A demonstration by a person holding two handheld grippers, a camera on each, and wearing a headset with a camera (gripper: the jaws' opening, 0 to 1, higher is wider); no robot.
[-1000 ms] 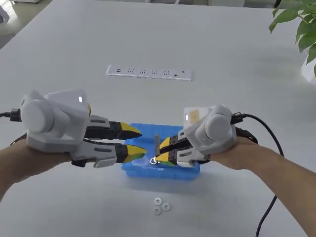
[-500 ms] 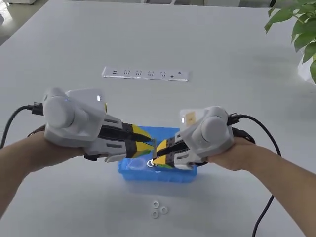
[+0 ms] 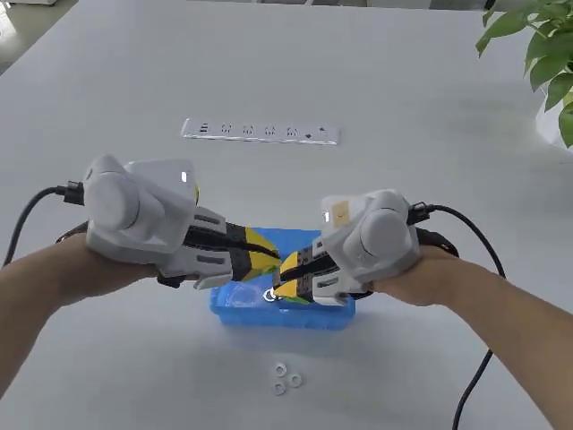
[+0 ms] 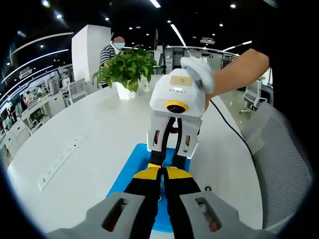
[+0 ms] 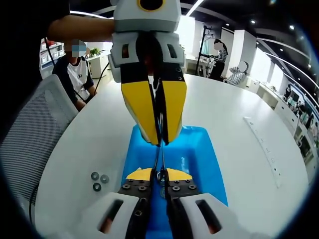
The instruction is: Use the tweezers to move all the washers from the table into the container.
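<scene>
The blue container point(image 3: 309, 315) lies on the white table, and both grippers meet tip to tip above it. My right gripper point(image 5: 159, 175) is shut on the thin metal tweezers point(image 5: 159, 158), which run forward over the container point(image 5: 199, 159). My left gripper point(image 5: 160, 141) comes from the opposite side with its yellow jaws shut on the same tweezers. In the head view the left gripper point(image 3: 267, 254) and right gripper point(image 3: 279, 286) nearly touch. A white washer point(image 3: 270, 296) shows just under their tips; what holds it is unclear. Three washers point(image 3: 285, 379) lie on the table in front of the container, also washers point(image 5: 97, 180).
A white power strip point(image 3: 260, 132) lies farther back on the table. A potted plant point(image 3: 533, 49) stands at the far right edge. Cables trail from both grippers. Office chairs and people sit beyond the table in the gripper views.
The left gripper moved right toward the right gripper and went from open to shut on the tweezers. The right gripper stayed over the container.
</scene>
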